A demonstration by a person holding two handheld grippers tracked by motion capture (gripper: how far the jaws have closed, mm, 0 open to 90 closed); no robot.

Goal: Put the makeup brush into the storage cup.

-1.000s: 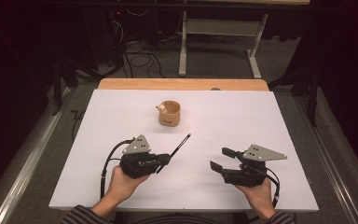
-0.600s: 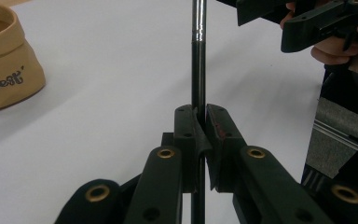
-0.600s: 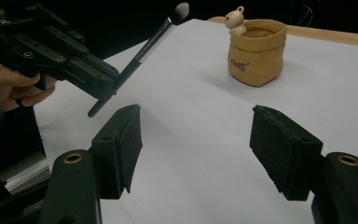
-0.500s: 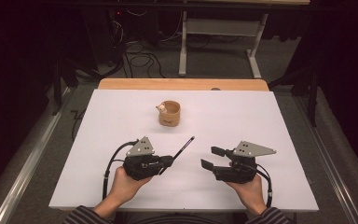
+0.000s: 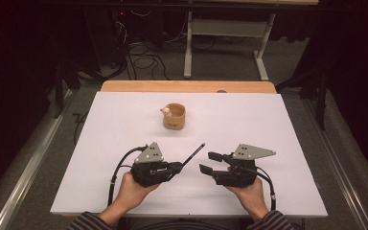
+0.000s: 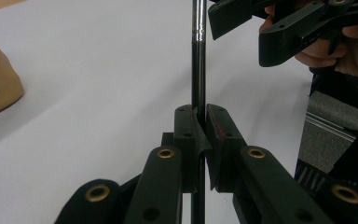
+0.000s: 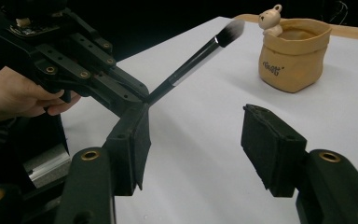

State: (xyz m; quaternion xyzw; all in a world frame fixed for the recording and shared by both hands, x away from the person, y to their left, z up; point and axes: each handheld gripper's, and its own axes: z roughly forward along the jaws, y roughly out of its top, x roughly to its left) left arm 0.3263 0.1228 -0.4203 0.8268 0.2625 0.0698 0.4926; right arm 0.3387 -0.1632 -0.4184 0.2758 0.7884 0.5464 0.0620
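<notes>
1. A white table (image 5: 268,143) with a wooden far edge stands in a dark room, with cables and a desk frame on the floor beyond it.
2. The left gripper (image 5: 175,167), near the table's near edge and left of centre, has its jaws pressed together on the handle of a makeup brush (image 5: 192,154). In the left gripper view the black handle (image 6: 198,70) runs straight up out of the pinch.
3. The brush slants up and away to the right. Its bristle tip (image 7: 230,31) hangs in the air, well short of the tan pouch-shaped cup (image 5: 174,116), which stands farther off at mid-table with a small bear figure (image 7: 271,18) on its rim.
4. The right gripper (image 5: 212,163) sits just right of the brush with its jaws spread and nothing between them. The right gripper view shows its two pads (image 7: 270,140) wide apart.
5. This looks like a handover or a drop into the cup. The main risk is the thin, smooth handle: it could pivot or slide in the left pinch if the right jaws knock it before closing.
6. If the right gripper closes off-centre, it could lever the brush out and drop it on the table.
7. Carried too low towards the cup, the bristles could catch the rim or the bear and tip the light cup.
</notes>
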